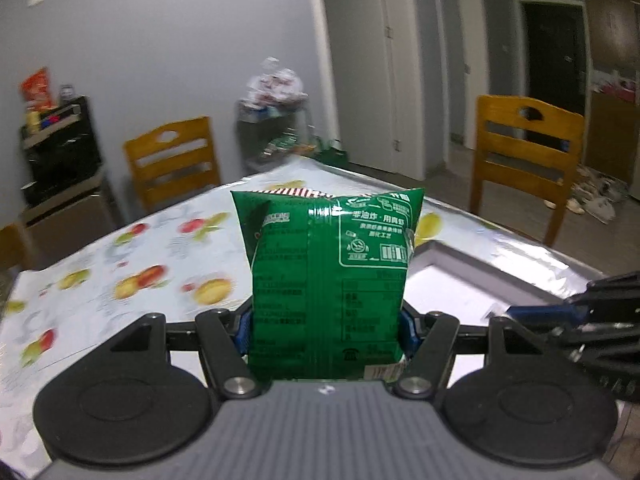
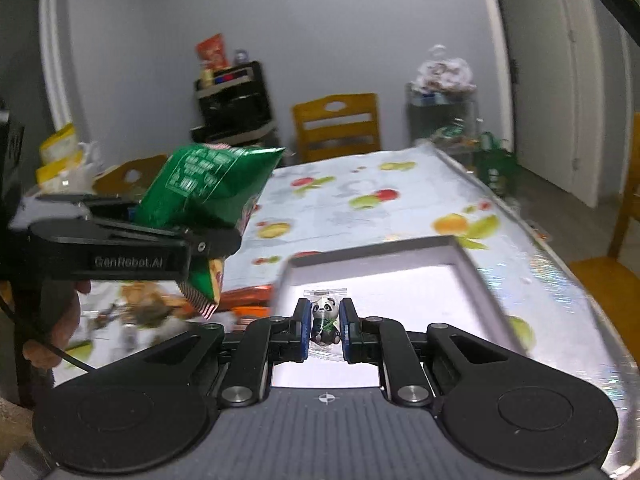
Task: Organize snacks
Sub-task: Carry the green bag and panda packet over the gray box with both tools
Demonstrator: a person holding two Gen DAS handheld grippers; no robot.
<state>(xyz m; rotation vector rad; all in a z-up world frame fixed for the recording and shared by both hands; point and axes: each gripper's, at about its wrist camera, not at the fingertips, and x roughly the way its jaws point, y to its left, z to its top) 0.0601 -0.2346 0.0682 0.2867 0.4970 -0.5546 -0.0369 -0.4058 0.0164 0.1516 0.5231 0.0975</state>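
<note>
In the left wrist view, the left gripper point(image 1: 326, 330) pinches a green, puffy foil snack bag point(image 1: 330, 276) between its blue pads, which press on both side edges of the bag. The bag stands upright in the air above the table with the fruit-pattern plastic cloth point(image 1: 120, 280). The shallow white cardboard box point(image 1: 472, 268) lies to the right on the table, and the tip of the right gripper point(image 1: 560, 312) shows at that edge.

In the right wrist view, the right gripper point(image 2: 326, 328) is closed on a small clear wrapper with a panda candy point(image 2: 325, 318), just above the floor of the white box point(image 2: 472, 276). The left gripper point(image 2: 192, 240) holds the green bag point(image 2: 208, 188) up, to the left of the box.

I judge both snacks are being carried to the box. Next, the candy should be released inside it, then the bag brought over the rim and lowered.
</note>
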